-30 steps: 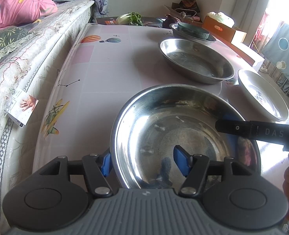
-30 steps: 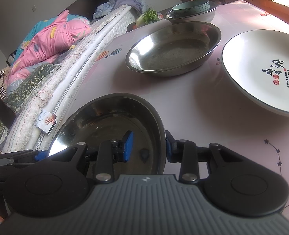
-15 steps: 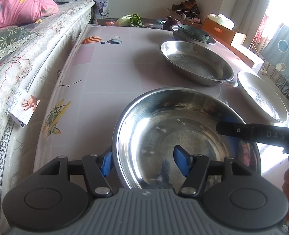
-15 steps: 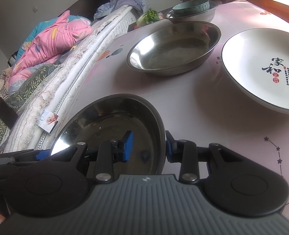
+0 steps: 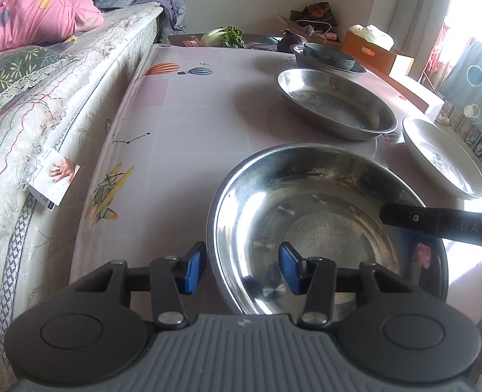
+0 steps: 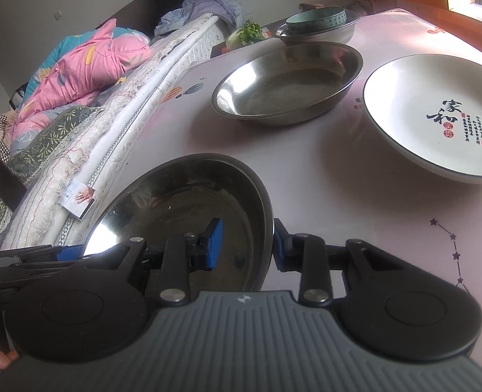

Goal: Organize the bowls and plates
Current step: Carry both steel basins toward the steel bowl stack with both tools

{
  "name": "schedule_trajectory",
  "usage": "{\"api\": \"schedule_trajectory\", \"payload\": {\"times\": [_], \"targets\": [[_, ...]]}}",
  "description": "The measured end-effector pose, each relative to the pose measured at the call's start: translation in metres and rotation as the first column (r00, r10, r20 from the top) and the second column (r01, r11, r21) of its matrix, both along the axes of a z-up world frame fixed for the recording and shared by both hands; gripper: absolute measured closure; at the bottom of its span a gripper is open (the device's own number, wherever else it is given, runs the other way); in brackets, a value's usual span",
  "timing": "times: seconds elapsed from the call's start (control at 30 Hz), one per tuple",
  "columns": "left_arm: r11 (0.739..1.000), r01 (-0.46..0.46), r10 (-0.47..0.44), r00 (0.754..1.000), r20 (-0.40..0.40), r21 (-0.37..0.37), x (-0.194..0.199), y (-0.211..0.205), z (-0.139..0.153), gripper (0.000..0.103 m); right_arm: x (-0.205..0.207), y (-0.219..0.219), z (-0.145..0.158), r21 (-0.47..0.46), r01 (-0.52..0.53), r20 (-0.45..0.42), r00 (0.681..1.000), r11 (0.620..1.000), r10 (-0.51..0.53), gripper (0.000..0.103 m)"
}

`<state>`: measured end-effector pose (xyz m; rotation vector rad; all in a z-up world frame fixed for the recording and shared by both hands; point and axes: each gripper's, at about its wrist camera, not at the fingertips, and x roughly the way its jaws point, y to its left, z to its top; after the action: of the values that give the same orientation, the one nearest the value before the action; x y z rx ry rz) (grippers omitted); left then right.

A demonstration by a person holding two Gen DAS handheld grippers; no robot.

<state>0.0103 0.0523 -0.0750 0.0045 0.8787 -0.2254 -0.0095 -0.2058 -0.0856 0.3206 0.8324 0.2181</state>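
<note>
A large steel bowl point(image 5: 322, 215) sits near the table's front edge; it also shows in the right wrist view point(image 6: 188, 202). My left gripper point(image 5: 241, 266) straddles its left rim, one blue pad outside, one inside. My right gripper point(image 6: 245, 245) straddles its right rim the same way. Whether either pinches the rim I cannot tell. Beyond lie a second steel bowl point(image 5: 335, 103), also in the right wrist view point(image 6: 286, 81), and a white plate point(image 6: 436, 114) with Chinese writing. A teal bowl point(image 6: 316, 19) sits inside a steel bowl at the back.
A bed with a white mattress point(image 5: 45, 124) and pink quilt point(image 5: 35, 16) runs along the table's left edge. Greens point(image 5: 224, 36), cardboard boxes point(image 5: 378, 52) and clutter stand behind the table. The pink tablecloth point(image 5: 182, 114) is bare on the left.
The near steel bowl and both grippers have shifted slightly; the far bowls appear a little closer and lower in the left wrist view. The jaws keep the same spread.
</note>
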Motion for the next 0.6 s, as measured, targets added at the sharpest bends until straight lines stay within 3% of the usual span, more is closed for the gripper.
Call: {"api": "schedule_trajectory", "payload": {"times": [0.27,0.6], "targets": [[0.999,-0.007,0.007,1.0,0.015,0.041,-0.001,-0.001,-0.002,0.067,-0.006,0.008,-0.002,-0.076,-0.016,0.008,1.0,0.997,0.017,0.085],[0.996,-0.025,0.024,1.0,0.014,0.09,0.001,-0.005,0.001,0.068,-0.014,0.019,0.001,-0.17,-0.028,0.045,0.998,0.985,0.036,0.086]]}}
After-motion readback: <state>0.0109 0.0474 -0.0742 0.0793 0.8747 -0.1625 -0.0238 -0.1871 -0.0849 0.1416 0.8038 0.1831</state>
